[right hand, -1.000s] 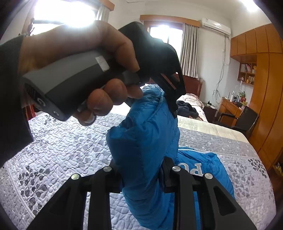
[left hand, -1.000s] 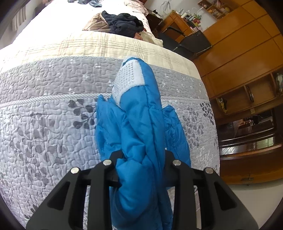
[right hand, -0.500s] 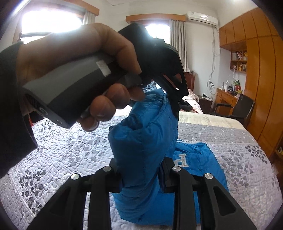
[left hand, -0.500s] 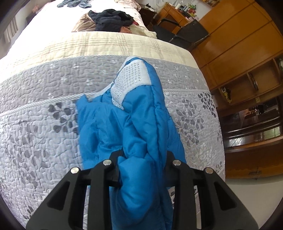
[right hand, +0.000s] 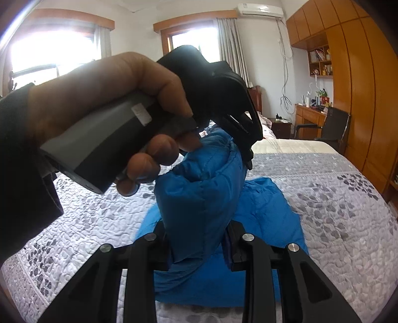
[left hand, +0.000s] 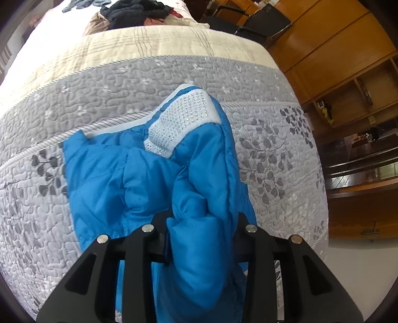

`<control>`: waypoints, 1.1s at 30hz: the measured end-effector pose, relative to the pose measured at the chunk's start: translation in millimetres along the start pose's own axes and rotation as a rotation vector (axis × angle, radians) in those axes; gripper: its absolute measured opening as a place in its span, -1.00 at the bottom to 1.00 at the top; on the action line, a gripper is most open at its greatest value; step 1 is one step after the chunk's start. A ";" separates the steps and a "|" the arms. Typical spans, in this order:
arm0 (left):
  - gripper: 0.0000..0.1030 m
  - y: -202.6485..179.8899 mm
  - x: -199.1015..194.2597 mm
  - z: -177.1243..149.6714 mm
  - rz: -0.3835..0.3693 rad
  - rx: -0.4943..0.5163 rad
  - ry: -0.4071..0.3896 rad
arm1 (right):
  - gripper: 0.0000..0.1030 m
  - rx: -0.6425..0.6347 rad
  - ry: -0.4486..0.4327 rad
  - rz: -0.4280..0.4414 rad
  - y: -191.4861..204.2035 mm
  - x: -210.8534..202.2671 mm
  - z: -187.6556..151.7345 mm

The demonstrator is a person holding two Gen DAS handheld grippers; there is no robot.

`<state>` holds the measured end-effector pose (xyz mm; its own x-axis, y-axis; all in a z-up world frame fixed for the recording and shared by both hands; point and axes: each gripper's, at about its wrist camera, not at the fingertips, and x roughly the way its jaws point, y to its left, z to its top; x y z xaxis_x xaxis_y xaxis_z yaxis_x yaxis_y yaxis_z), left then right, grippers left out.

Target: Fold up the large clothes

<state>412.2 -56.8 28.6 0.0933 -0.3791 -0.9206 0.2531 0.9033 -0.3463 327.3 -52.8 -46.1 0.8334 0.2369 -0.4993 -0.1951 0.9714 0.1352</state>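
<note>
Blue padded jacket (left hand: 154, 179): lay partly on the grey quilted bedspread (left hand: 49, 223), partly lifted clear of it. Both hand-held grippers clamped on it.

Left gripper (left hand: 201, 236): clenched on a thick bunched fold of the jacket, padding bulging between and over the jaws. Right gripper (right hand: 199, 238): likewise clenched on a raised column of the same fabric; remainder of the garment pooled on the bedspread below. Left hand (right hand: 119, 119) in view of the right wrist camera, gripping its tool body just above that column.

Handling, judged:
- Soft, puffy, compressible; no stiffness to hold a crease unaided. Likely to spring back open unless pressed flat.
- Light for its bulk; shell smooth and faintly glossy, so probably slippery. Deep bites through several layers preferable to a pinch on a single skin.
- Not fragile overall. White studded panel (left hand: 184, 124) near the collar end better left ungripped, as the small beads could snag or shed.

Hold points, judged:
- Seams, hem and shoulder lines, where stitching gave a firmer ridge.
- Two holds well apart along one edge, to keep the fold line straight.

Other clothes piled at the far end of the bed (left hand: 129, 12), well apart from the jacket.
</note>
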 end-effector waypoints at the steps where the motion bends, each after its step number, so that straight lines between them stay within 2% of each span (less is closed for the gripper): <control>1: -0.34 -2.8 5.5 1.5 0.003 0.000 0.005 | -0.43 0.005 0.001 0.000 -3.2 -0.4 -2.1; 13: -0.07 -37.0 50.9 11.0 0.049 0.018 0.014 | -0.41 0.056 0.027 -0.011 -45.2 3.1 -21.5; 17: 0.22 -48.1 60.6 11.9 0.051 0.034 -0.010 | -0.38 0.082 0.046 -0.003 -60.7 3.9 -32.3; 19: 0.46 -55.3 62.0 11.4 0.033 0.052 -0.044 | -0.32 0.123 0.067 0.033 -72.4 5.7 -37.5; 21: 0.56 -62.0 55.5 11.2 -0.022 0.082 -0.108 | -0.19 0.200 0.095 0.089 -91.4 6.9 -43.0; 23: 0.64 -65.5 35.9 9.2 -0.122 0.104 -0.224 | -0.05 0.312 0.140 0.186 -116.2 10.1 -49.5; 24: 0.70 -65.6 25.7 7.8 -0.162 0.109 -0.276 | 0.09 0.370 0.169 0.234 -128.1 13.1 -52.8; 26: 0.76 -61.1 1.3 3.3 -0.208 0.109 -0.378 | 0.13 0.470 0.230 0.340 -148.5 18.2 -57.2; 28: 0.76 -54.7 -14.1 -0.1 -0.234 0.109 -0.410 | 0.19 0.492 0.265 0.400 -157.7 17.8 -54.6; 32: 0.77 -32.5 -41.7 -19.6 -0.266 0.114 -0.449 | 0.27 0.452 0.295 0.450 -161.3 10.5 -37.0; 33: 0.77 -24.6 -46.4 -26.8 -0.271 0.112 -0.456 | 0.40 0.462 0.315 0.477 -162.3 12.0 -32.5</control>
<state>375.8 -56.1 75.0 0.4121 -0.6670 -0.6207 0.4254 0.7433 -0.5164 352.2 -207.1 -101.8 0.5108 0.6931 -0.5085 -0.2039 0.6723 0.7116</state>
